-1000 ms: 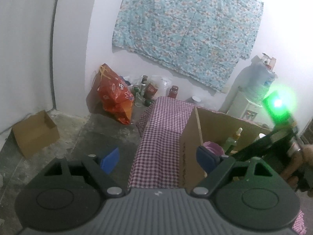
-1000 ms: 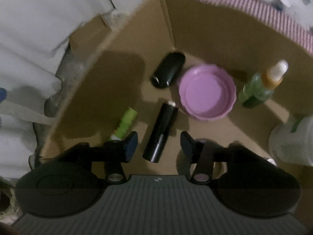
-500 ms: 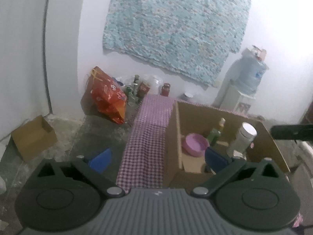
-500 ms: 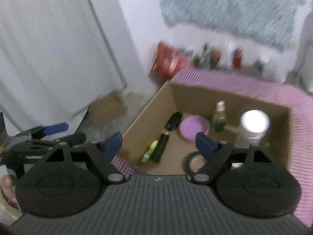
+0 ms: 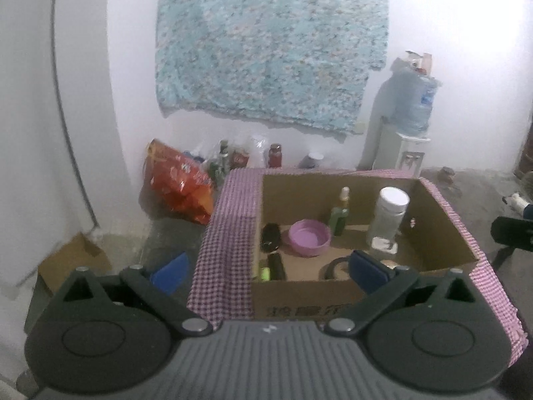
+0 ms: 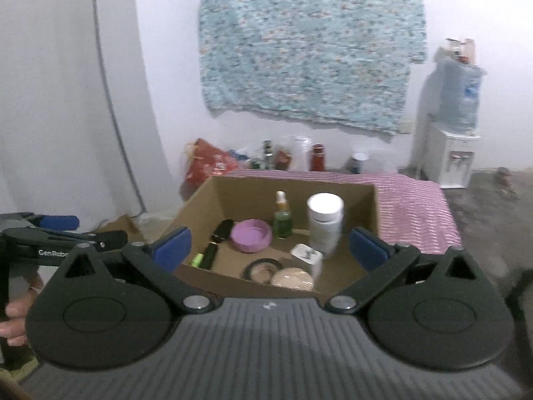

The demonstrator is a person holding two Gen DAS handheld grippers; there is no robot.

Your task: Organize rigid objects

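While both grippers hang back from the cardboard box (image 6: 343, 276) on the checked tabletop (image 5: 230, 233), the sorting looks close to finished: inside stand the white jar (image 6: 324, 220) and green bottle (image 6: 282, 221), with the purple bowl (image 6: 250, 235), black brush (image 6: 222, 230), black tube (image 6: 210, 256) and round compact (image 6: 293, 277) lying on the floor of it. Nothing loose shows on the cloth. Left gripper (image 5: 266, 268) has its fingers spread wide, empty; right gripper (image 6: 269, 248) is opening, fingers holding nothing.
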